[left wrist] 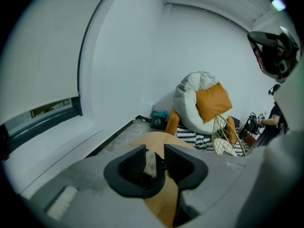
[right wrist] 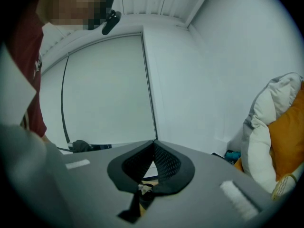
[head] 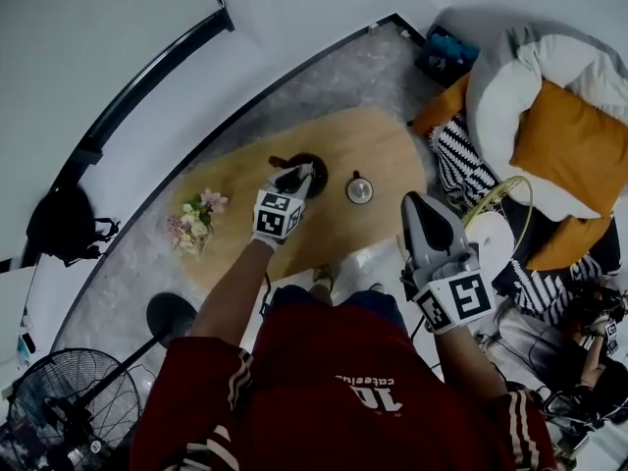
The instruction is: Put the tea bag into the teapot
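Head view: the left gripper hangs over the dark teapot on the wooden table, with the lid just right of it. Left gripper view: jaws parted, tea bag loose between them (it may cling to a pad or miss the mouth). Right gripper view: the right gripper is closed and empty.

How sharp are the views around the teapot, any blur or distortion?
Head view: dim, teapot a dark shape under the left claw. Left gripper view: fisheye bends the walls, corners black, tea bag between the open jaws blurred. Right gripper view: same fisheye, right claw soft.
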